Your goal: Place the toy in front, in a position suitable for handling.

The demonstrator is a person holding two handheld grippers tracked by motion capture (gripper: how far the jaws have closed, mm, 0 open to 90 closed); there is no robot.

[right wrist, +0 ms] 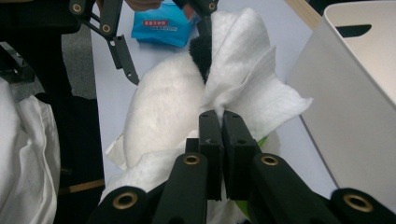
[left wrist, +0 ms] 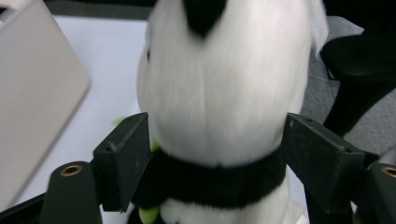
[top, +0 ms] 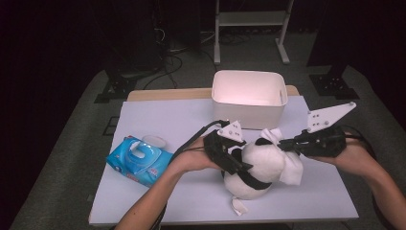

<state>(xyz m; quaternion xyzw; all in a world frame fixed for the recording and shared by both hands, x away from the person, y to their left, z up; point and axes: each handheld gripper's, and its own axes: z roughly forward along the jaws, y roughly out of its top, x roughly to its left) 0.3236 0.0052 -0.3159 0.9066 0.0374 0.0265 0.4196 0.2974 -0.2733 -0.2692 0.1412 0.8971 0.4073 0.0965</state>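
At the left of the high view a blue wipes pack point(top: 139, 160) lies on the worktop point(top: 182, 120); at centre the left gripper point(top: 233, 160) straddles a panda plush point(top: 256, 170), seemingly without pressing; right of it the right gripper point(top: 283, 143) is clamped on a white wipe point(top: 293, 168); a white bin point(top: 249, 96) stands behind.

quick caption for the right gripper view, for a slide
Right gripper, jaws shut on a white wipe, presses it against a black-and-white plush toy beside a white bin.
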